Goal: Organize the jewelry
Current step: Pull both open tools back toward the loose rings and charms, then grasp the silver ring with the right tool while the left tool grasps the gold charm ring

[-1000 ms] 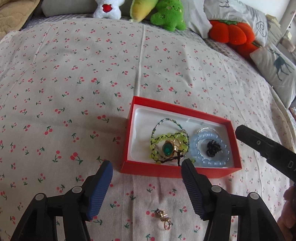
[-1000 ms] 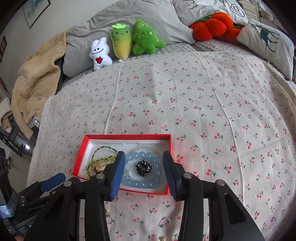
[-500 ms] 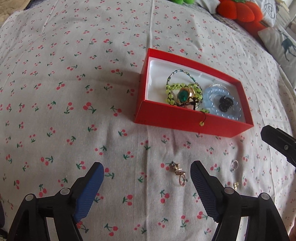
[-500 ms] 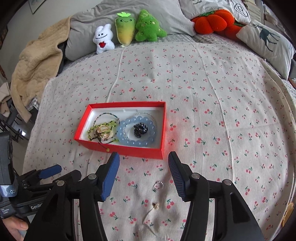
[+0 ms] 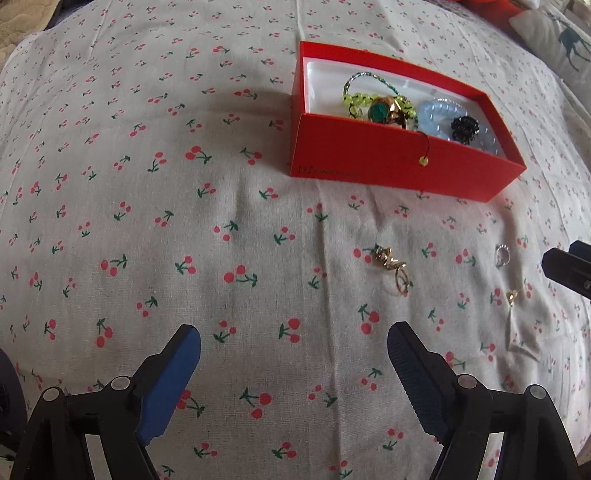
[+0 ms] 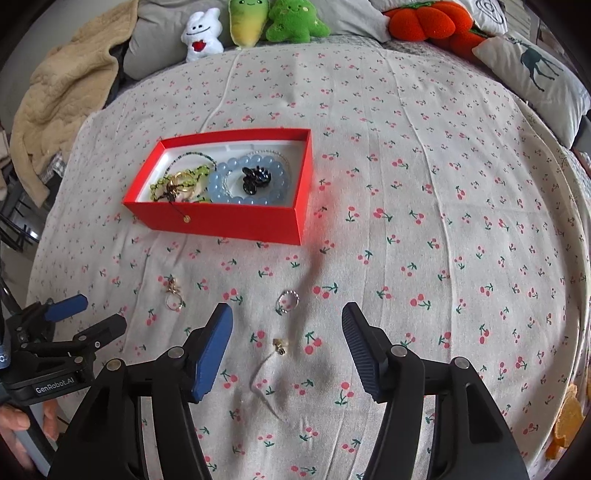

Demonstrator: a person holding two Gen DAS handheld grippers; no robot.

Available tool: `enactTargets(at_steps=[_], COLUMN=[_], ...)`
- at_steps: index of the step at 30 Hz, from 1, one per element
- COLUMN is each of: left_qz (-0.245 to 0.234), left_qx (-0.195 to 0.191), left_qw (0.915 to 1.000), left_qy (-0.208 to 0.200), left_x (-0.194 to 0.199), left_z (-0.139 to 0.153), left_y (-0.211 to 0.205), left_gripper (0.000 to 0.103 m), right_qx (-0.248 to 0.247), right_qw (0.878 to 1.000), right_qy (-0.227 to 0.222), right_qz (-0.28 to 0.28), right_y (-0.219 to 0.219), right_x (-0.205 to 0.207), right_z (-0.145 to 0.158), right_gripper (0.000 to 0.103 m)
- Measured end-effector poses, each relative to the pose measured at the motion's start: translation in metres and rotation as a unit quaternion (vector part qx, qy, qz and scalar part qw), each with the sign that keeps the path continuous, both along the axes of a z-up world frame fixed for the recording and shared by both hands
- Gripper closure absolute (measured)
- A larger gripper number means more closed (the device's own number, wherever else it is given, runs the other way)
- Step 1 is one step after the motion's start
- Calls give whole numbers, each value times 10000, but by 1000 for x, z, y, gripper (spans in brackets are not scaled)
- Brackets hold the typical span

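A red box (image 5: 399, 168) (image 6: 236, 221) lies on the cherry-print bedspread and holds a blue bead bracelet (image 6: 251, 181), a green bead bracelet (image 6: 177, 181), a green-stone ring (image 5: 380, 112) and a black piece (image 6: 255, 177). On the cloth in front of it lie a gold ring with charm (image 5: 393, 269) (image 6: 173, 295), a silver ring (image 6: 287, 301) (image 5: 501, 254) and a small gold earring (image 6: 279, 346) (image 5: 511, 295). My left gripper (image 5: 293, 365) is open and empty, left of the gold ring. My right gripper (image 6: 287, 345) is open and empty, straddling the earring.
Plush toys (image 6: 255, 22), an orange pumpkin cushion (image 6: 424, 22) and a deer pillow (image 6: 535, 74) line the far edge of the bed. A beige blanket (image 6: 55, 99) hangs at the far left. The left gripper also shows in the right wrist view (image 6: 85, 317).
Both grippers have pulled back from the box toward the near side. The loose rings and earring came into view. The right gripper's jaws opened wider.
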State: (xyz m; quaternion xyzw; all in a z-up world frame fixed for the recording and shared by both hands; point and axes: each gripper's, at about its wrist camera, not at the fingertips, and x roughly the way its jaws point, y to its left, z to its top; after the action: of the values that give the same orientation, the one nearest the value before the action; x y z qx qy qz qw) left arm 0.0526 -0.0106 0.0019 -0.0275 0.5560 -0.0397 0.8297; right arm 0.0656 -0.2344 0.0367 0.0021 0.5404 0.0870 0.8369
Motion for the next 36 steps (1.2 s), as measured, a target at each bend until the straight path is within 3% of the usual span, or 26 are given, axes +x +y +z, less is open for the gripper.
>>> enactTargets(at_steps=[6,10,17,24,30,32,36], left_qz=[-275,-415,-391,-637,-741,-792,-841], left_qx=[470,584,570,573,360,388,436], left_qw=[9985,9974,9970,9957,9961,9956,9948], left_qy=[-81,-125,-348,-347,-314,-327,-364], left_x=[-9,-11,-9,-8,-9,-9,-9], left_z=[-16,-26,-31,-31,-29,-29,-28], left_y=[-3,-3,-5,-14,-16,-19,-27], left_gripper=[17,16,6,6,6,6,8], right_qx=[-437,-648,-420,141,68,-9,-410], right_qw=[9986,9971,9980,9989,9993,9995,9985], right_qy=[202,278,400,428,349,304,167], right_qz=[223,299,269,114,78,128,307], right_y=[-8,-18,-27,-29,-18,-8,8], right_x=[-6,-9,-5,10,23,25,31], right_z=[-21,-34,-46,-44,-45,-45,-49], right_gripper=[38,38,38,38,38,41,61])
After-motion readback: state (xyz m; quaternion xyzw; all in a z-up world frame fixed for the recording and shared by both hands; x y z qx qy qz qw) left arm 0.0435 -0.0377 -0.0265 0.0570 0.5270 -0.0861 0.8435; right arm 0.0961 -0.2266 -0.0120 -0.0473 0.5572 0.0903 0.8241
